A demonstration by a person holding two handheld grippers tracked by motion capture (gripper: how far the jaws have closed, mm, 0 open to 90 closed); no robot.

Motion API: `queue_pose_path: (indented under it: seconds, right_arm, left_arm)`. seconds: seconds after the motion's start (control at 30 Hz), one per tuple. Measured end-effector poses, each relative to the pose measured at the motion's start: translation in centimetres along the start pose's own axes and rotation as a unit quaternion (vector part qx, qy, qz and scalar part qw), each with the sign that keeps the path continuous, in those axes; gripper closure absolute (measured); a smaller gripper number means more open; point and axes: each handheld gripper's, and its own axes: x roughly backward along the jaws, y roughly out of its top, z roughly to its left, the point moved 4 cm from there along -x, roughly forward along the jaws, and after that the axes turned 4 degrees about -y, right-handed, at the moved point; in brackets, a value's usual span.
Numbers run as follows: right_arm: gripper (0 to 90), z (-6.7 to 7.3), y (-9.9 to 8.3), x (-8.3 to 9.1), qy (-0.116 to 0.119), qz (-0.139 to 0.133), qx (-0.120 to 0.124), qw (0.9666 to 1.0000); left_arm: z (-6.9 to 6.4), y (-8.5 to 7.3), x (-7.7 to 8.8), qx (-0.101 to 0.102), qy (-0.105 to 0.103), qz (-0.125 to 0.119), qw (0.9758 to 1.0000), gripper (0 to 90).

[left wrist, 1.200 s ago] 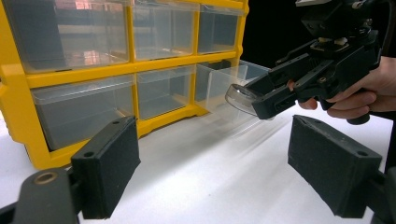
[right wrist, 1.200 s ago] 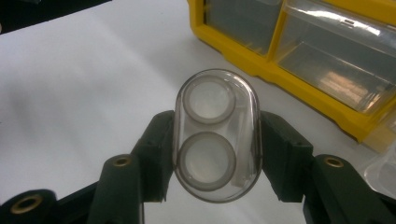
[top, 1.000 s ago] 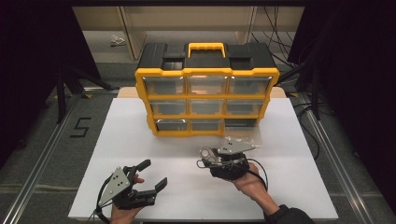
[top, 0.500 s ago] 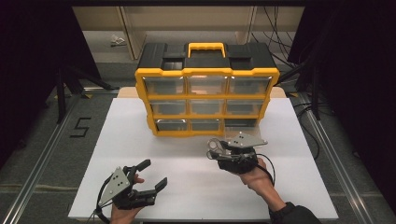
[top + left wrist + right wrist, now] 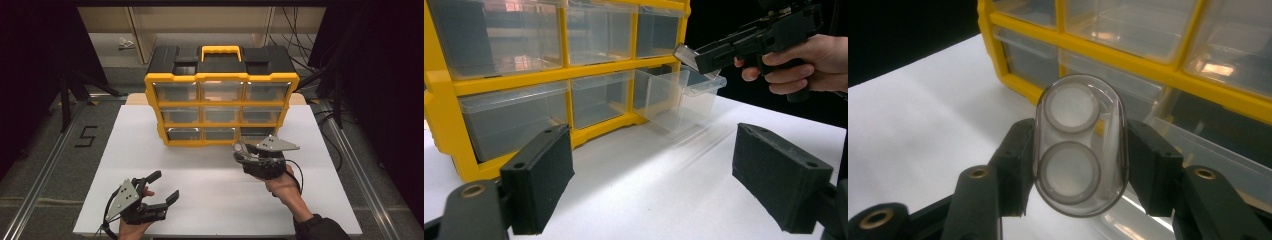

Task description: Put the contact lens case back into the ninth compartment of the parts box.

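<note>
In the right gripper view, the right gripper (image 5: 1079, 165) clamps a clear oval case (image 5: 1079, 145) between its two black jaws, one at nine o'clock and one at three o'clock of it. Two round white-centred discs sit stacked inside the case, one at twelve o'clock above the other. Behind, from twelve to three o'clock, stands the yellow organizer (image 5: 1158, 65) with clear drawers (image 5: 1128, 22) on the white worktop (image 5: 923, 115).

Right tongs (image 5: 241, 150), clamped on clear oval case (image 5: 1079, 145), moved forward toward yellow organizer (image 5: 220, 107), near pulled-out drawer (image 5: 679, 97).
</note>
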Motion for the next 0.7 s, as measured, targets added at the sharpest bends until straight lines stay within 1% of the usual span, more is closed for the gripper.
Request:
queue_pose_path:
  seconds: [0.7]
  right_arm:
    - [49.4,-2.6,0.2,0.8,-0.025,-0.010,-0.029,0.9992]
  left_arm:
    - [0.0,0.0,0.0,0.000,0.000,0.000,1.0000,16.2]
